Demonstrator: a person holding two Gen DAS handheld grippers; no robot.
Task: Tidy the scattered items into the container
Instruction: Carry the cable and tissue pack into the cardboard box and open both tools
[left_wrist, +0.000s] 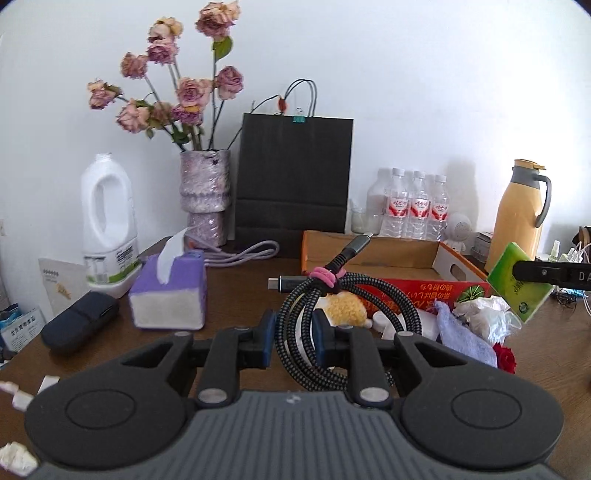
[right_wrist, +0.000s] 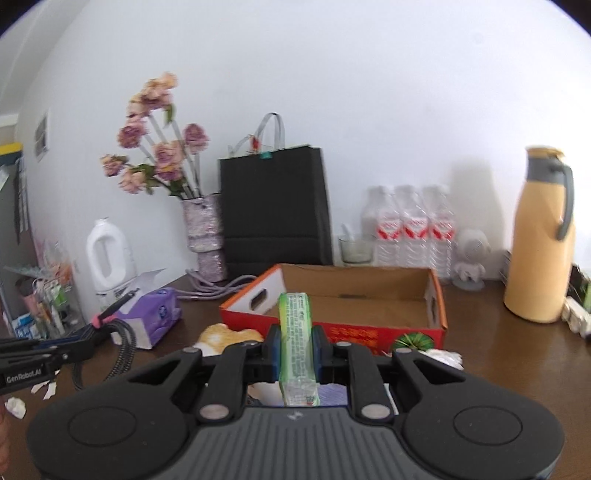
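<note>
From the left wrist view, the left claw (left_wrist: 293, 341) pinches a coiled braided cable (left_wrist: 343, 314) between its blue pads, the coil hanging clear of the brown table (left_wrist: 236, 280). A pink tie (left_wrist: 325, 277) bundles the coil near its two plugs. Behind it sits the open cardboard box (left_wrist: 458, 271), its floor bare. In front of the box lie a yellow fuzzy toy (left_wrist: 345, 308), a lilac cloth (left_wrist: 461, 334), crumpled plastic (left_wrist: 484, 314) and a red rose (left_wrist: 505, 356). At the right edge the other claw holds a green tissue pack (left_wrist: 517, 284), just beside the box's near corner. A purple tissue box (left_wrist: 168, 291) and a dark case (left_wrist: 79, 326) rest to the left.

From the right wrist view, the right claw (right_wrist: 294, 352) is clamped on the green tissue pack (right_wrist: 297, 343), which stands upright between the pads, in front of the box (right_wrist: 437, 299) and above the clutter. The left claw (right_wrist: 79, 341) with the cable (right_wrist: 123, 345) shows at the left edge. A yellow jug (right_wrist: 539, 243) stands on the right.
</note>
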